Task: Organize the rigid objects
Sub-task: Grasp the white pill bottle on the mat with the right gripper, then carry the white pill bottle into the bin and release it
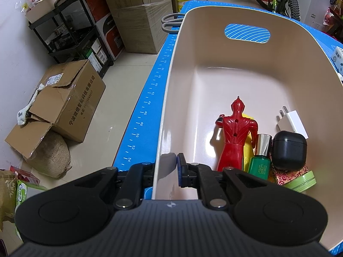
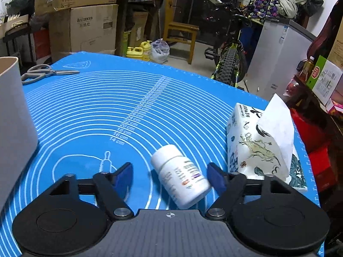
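A glossy plastic bin point(image 1: 246, 81) is seen; the white bottle point(image 2: 182, 175) is smooth plastic, the mat point(image 2: 96, 111) matt.

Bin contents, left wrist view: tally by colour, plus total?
In the beige bin:
Red: 1, toy figure
White: 1, charger plug
Black: 1, earbud case
Green: 2, bottle with silver cap and round tin
Yellow: 1, item mostly hidden behind the figure
Red patterned: 1, piece under the case
Total: 7

Left hand-held gripper point(image 1: 166, 171) clamped on beige bin point(image 1: 171, 107) wall, red figure point(image 1: 234, 135) inside.
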